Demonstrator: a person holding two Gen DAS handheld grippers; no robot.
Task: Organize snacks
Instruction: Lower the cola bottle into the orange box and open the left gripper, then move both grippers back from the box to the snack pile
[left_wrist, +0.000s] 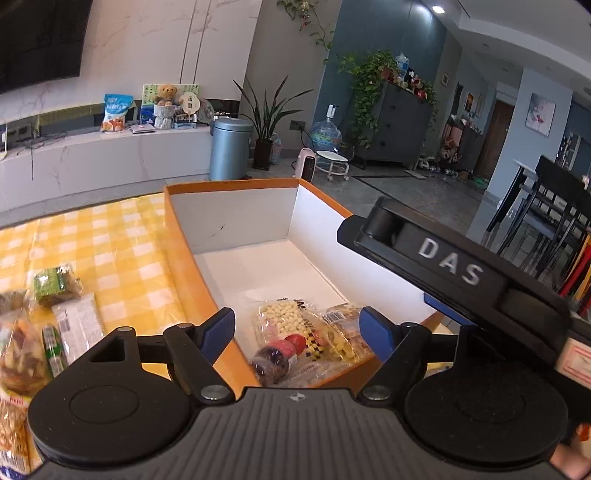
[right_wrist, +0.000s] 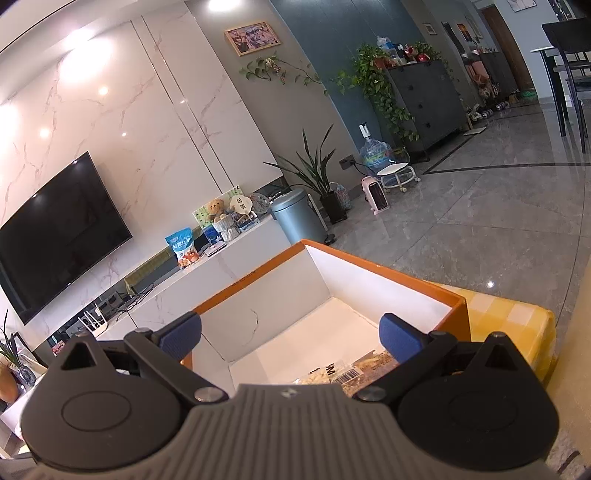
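Both jaws gape empty: the left hand-held gripper (left_wrist: 297, 334) hovers over snack packets (left_wrist: 306, 338) lying inside the orange box (left_wrist: 192, 258), and the right hand-held gripper (right_wrist: 291, 338) waits at the box's near end. More snacks (left_wrist: 48, 325) wait on the yellow checked table (left_wrist: 110, 243); fetching one probably comes next. Readable writing: "DAS" on the right gripper's body.

gripper body (left_wrist: 450, 264): raised letters "DAS", on the black gripper at the right, over the orange box's (left_wrist: 177, 236) right wall
snack packet (left_wrist: 306, 328): black print on a white strip, too partial to read; lies in the box
barcode label (right_wrist: 351, 373): bars only, digits too small, on a packet in the box
blue bag (left_wrist: 116, 112): print unreadable, far behind the box
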